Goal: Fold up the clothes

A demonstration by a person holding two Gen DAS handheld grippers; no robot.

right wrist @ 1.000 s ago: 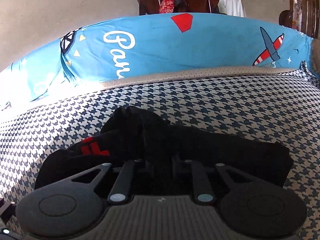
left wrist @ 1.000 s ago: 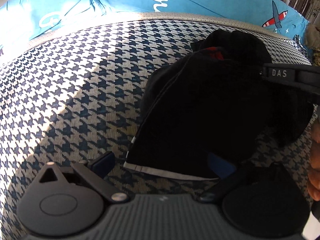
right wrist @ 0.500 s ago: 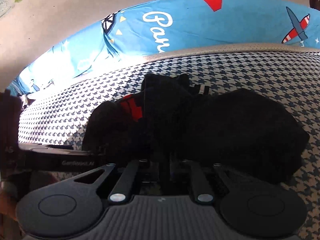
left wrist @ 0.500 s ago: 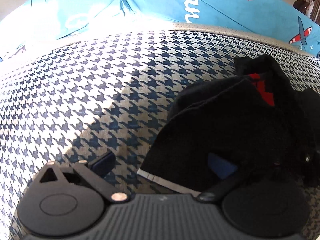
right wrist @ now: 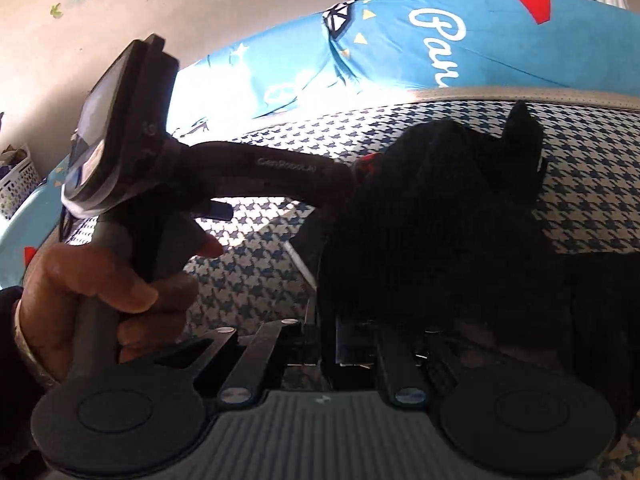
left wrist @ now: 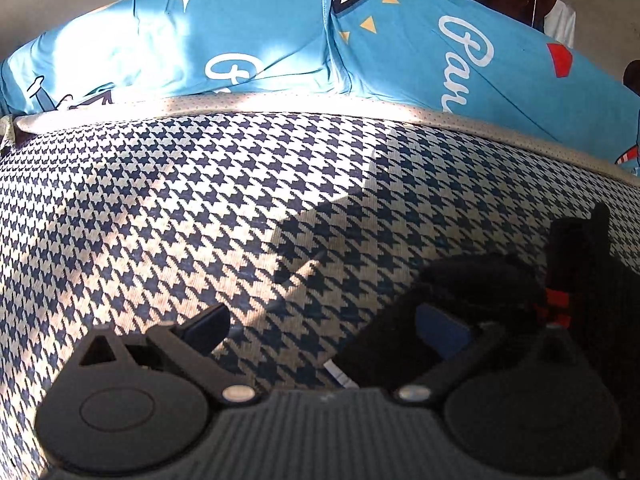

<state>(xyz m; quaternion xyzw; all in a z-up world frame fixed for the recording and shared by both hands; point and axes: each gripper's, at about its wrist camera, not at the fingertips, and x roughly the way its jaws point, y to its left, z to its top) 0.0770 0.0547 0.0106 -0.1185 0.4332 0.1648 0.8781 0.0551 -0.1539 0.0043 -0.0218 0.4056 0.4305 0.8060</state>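
A black garment (right wrist: pixel 440 220) with a small red label (right wrist: pixel 366 164) is bunched on the houndstooth surface (right wrist: pixel 592 208). My right gripper (right wrist: pixel 326 332) is shut on its near edge, with the cloth piled up right in front of the fingers. In the left wrist view the same garment (left wrist: pixel 472 280) lies at the lower right, showing a white hem strip (left wrist: pixel 338 376). My left gripper (left wrist: pixel 324 328) is open. Its blue-padded right finger (left wrist: pixel 440 330) rests over the garment's edge, and its left finger (left wrist: pixel 208 326) is over bare fabric.
A blue printed cushion (left wrist: pixel 280 40) runs along the far side of the houndstooth surface (left wrist: pixel 200 200). A person's hand (right wrist: pixel 100 292) holds the left gripper's handle at the left of the right wrist view, its camera housing (right wrist: pixel 116 132) above. A beige wall stands behind.
The left gripper has drawn back to the left, so the garment now sits at its lower right. The right gripper stays shut on the cloth and has turned left, bringing the other hand into view.
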